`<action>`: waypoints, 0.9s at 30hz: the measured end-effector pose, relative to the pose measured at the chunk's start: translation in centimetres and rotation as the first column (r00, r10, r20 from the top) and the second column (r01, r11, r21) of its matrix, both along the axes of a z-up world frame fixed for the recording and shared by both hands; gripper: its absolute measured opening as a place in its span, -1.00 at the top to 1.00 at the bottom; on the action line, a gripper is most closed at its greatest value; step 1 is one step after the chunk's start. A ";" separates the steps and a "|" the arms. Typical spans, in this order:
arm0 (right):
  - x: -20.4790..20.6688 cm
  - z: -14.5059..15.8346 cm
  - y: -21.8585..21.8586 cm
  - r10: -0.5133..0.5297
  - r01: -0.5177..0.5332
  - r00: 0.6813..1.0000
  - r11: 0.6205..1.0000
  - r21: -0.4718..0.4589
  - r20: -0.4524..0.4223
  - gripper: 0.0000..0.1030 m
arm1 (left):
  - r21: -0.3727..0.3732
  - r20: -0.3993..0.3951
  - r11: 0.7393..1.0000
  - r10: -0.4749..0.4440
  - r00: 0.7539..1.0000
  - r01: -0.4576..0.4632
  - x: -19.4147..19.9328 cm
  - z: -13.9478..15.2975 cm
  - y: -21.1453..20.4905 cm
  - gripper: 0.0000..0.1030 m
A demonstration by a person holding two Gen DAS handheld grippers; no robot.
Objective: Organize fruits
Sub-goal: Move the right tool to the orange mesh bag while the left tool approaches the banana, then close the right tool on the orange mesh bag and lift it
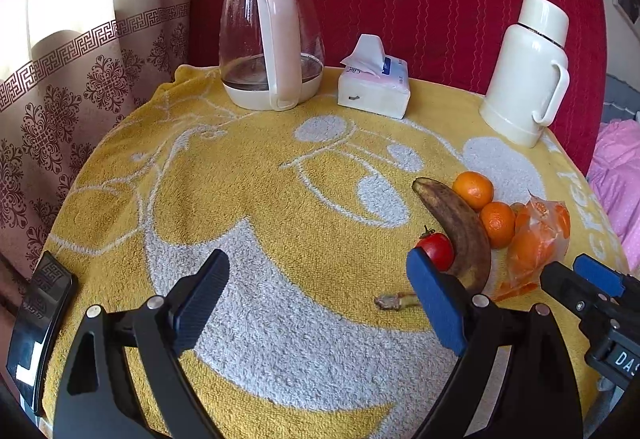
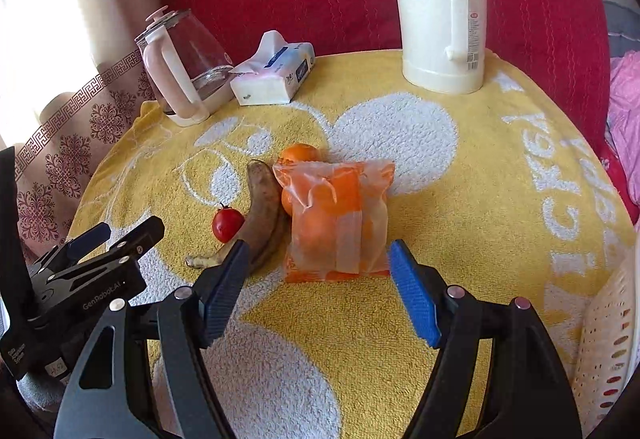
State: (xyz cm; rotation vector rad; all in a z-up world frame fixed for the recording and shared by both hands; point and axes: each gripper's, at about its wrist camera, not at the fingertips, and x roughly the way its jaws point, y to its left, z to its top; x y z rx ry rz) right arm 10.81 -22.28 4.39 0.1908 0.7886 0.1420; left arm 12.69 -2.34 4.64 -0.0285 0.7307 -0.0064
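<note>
The right gripper (image 2: 316,289) stood wide with nothing between its pads, just short of the plastic bag of oranges (image 2: 340,219). The left gripper (image 1: 320,303) also gaped empty over the yellow towel (image 1: 280,359). A browned banana (image 1: 460,231), a tomato (image 1: 438,251) and two loose oranges (image 1: 474,191) lay beside the bag, touching one another. The bag's film blurred its contents; the banana partly hid one orange.

The right gripper (image 2: 316,289) hangs open just short of the orange bag (image 2: 338,219) — a brown banana (image 2: 264,211) touches the bag's left side, a tomato (image 2: 227,225) beyond it.
</note>
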 end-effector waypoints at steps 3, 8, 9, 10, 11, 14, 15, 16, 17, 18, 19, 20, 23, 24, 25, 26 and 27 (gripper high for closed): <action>1.4 -0.4 0.0 -0.014 0.014 1.000 1.000 -0.011 -0.009 -0.43 | -0.004 -0.008 1.000 0.006 1.000 -0.006 0.2 -0.2 0.2 -0.74; 3.6 -1.9 -0.3 -0.041 0.040 0.998 0.999 -0.017 -0.042 -0.43 | -0.009 -0.014 1.000 0.007 1.000 -0.007 0.4 -0.5 0.3 -0.74; 3.9 -2.2 -0.4 -0.046 0.046 0.998 0.999 -0.015 -0.050 -0.43 | -0.009 -0.015 1.000 0.007 1.000 -0.007 0.4 -0.5 0.3 -0.74; 4.1 -2.6 -0.5 -0.049 0.049 0.997 0.999 -0.009 -0.060 -0.43 | -0.010 -0.016 1.000 0.006 1.000 -0.006 0.4 -0.5 0.3 -0.74; 4.2 -2.9 -0.6 -0.049 0.049 0.996 0.999 -0.001 -0.069 -0.43 | -0.010 -0.017 1.000 0.005 1.000 -0.005 0.4 -0.6 0.3 -0.74; 3.9 -3.1 -0.9 -0.035 0.037 0.997 0.999 0.029 -0.067 -0.28 | -0.009 -0.019 1.000 0.002 1.000 -0.002 0.4 -0.7 0.2 -0.74; 3.8 -3.0 -0.8 -0.032 0.034 0.997 0.999 0.026 -0.064 -0.21 | -0.009 -0.020 1.000 0.001 1.000 -0.002 0.5 -0.7 0.1 -0.74; 3.5 -2.9 -0.7 -0.033 0.034 0.998 0.999 0.022 -0.057 -0.17 | -0.008 -0.021 1.000 0.000 1.000 0.000 0.5 -0.7 0.1 -0.74; 3.3 -2.7 -0.7 -0.032 0.033 0.998 0.999 0.020 -0.053 -0.14 | -0.008 -0.021 1.000 -0.001 1.000 0.001 0.4 -0.7 0.1 -0.74; 3.1 -2.7 -0.8 -0.031 0.032 0.998 0.999 0.023 -0.050 -0.12 | -0.007 -0.020 1.000 -0.002 1.000 0.002 0.4 -0.7 0.0 -0.74; 2.7 -2.6 -0.8 -0.032 0.034 0.998 0.999 0.028 -0.047 -0.11 | -0.006 -0.020 1.000 -0.003 1.000 0.003 0.4 -0.7 0.0 -0.74; 2.4 -2.5 -1.0 -0.034 0.035 0.998 0.999 0.036 -0.045 -0.10 | -0.006 -0.020 1.000 -0.003 1.000 0.003 0.4 -0.7 -0.1 -0.74; 1.3 -2.2 -1.1 -0.030 0.032 0.999 0.999 0.043 -0.037 -0.06 | -0.004 -0.020 1.000 -0.008 1.000 0.008 0.4 -0.8 -0.2 -0.74; 0.9 -2.1 -1.1 -0.026 0.027 0.999 0.999 0.042 -0.033 -0.03 | -0.003 -0.020 1.000 -0.010 1.000 0.010 0.4 -0.8 -0.3 -0.74; 0.4 -2.0 -1.0 -0.021 0.022 0.999 0.999 0.040 -0.030 -0.01 | -0.002 -0.020 1.000 -0.012 1.000 0.012 0.3 -0.8 -0.3 -0.74; 0.0 -1.9 -1.0 -0.019 0.020 0.999 0.999 0.035 -0.026 0.00 | -0.002 -0.021 1.000 -0.014 1.000 0.014 0.3 -0.9 -0.4 -0.74; -0.5 -1.8 -0.9 -0.020 0.021 1.000 0.999 0.029 -0.022 0.01 | -0.001 -0.019 1.000 -0.015 1.000 0.015 0.3 -0.8 -0.4 -0.74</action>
